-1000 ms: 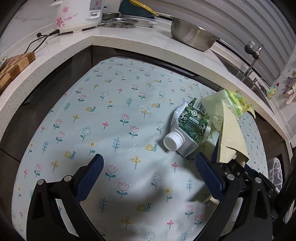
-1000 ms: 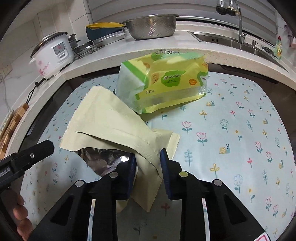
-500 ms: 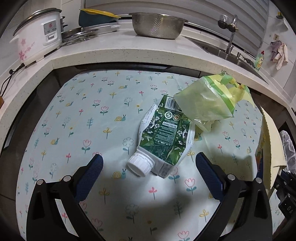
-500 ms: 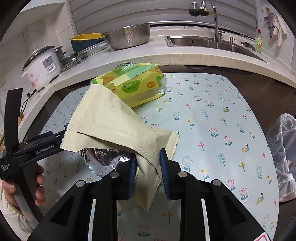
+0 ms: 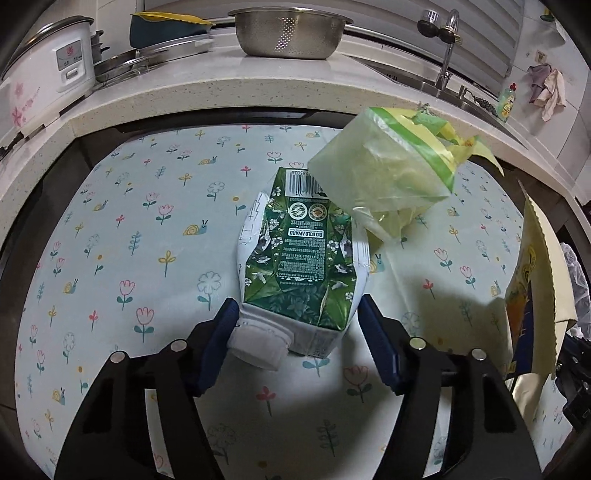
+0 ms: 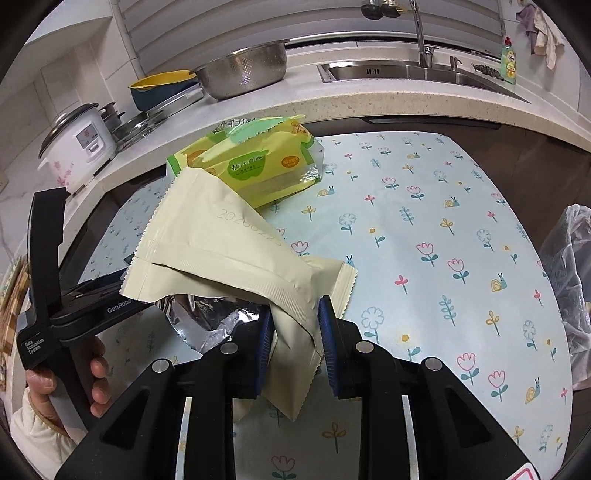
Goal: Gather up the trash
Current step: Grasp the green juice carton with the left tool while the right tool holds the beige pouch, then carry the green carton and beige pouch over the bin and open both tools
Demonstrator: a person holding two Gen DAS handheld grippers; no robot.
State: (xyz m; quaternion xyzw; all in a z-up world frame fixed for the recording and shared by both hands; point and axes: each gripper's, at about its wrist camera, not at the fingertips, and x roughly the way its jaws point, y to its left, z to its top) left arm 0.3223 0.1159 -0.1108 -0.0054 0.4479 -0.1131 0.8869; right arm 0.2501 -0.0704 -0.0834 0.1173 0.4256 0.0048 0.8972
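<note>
A crushed green carton [image 5: 299,258] with a white cap lies on the flowered tablecloth [image 5: 129,240]. My left gripper [image 5: 297,328] is open, its jaws on either side of the carton's cap end, the left pad [image 5: 221,325] touching it. A yellow-green plastic bag [image 5: 384,181] lies just behind the carton; it also shows in the right wrist view [image 6: 255,162]. My right gripper [image 6: 293,328] is shut on a pale yellow foil pouch [image 6: 221,254] and holds it above the table. The pouch also shows at the right edge of the left wrist view [image 5: 535,288].
A counter [image 5: 258,92] curves behind the table with a rice cooker [image 6: 77,144], a steel colander [image 5: 291,31], a sink [image 6: 417,70] and a soap bottle [image 6: 509,62]. A clear plastic trash bag [image 6: 572,288] hangs at the table's right edge.
My left gripper has moved forward to the carton and its jaws have narrowed around the cap end. My right gripper still holds the pouch and has shifted slightly.
</note>
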